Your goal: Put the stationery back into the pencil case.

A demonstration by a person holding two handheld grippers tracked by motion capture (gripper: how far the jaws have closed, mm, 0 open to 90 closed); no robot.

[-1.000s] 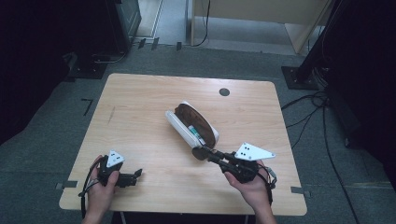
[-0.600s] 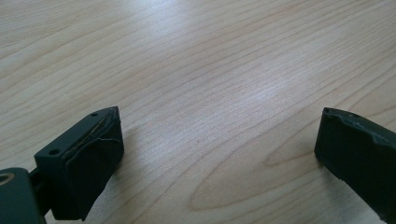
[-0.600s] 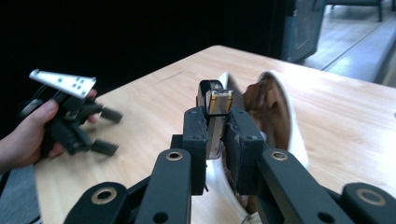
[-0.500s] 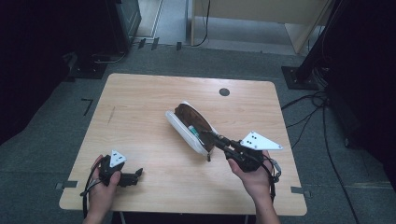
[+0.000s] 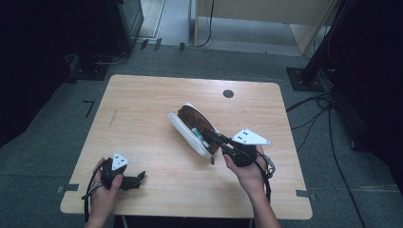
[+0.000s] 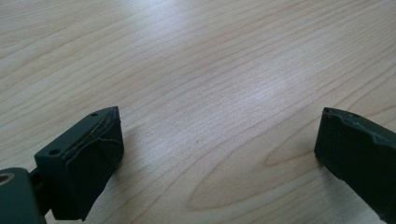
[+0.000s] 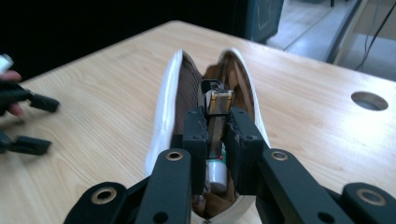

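**Right gripper holds a slim item inside the open pouch**

A white pouch (image 5: 190,133) with a brown lining lies open near the middle of the table (image 5: 142,99), set on a slant, its mouth facing up. In the high view a small white tube (image 5: 197,135) with a green band lies inside it.

The right gripper (image 5: 214,138) reaches into the near end of the pouch from the person's right side, and the right hand (image 5: 247,173) holds it from behind. In the right gripper view its two black jaws stand close together, clamped on a thin upright item (image 7: 219,105) with a metal-looking tip that rises just above them; what the item is I cannot tell. Right below the jaws sits the white tube's cap (image 7: 217,172), on the pouch lining. The pouch walls (image 7: 166,107) rise on either side of the jaws.

The left gripper (image 5: 138,178) rests near the front left corner of the table, well apart from the pouch, with the left hand (image 5: 102,190) around it. In the left gripper view its jaws stand wide apart over bare wood (image 6: 210,93), with nothing between them
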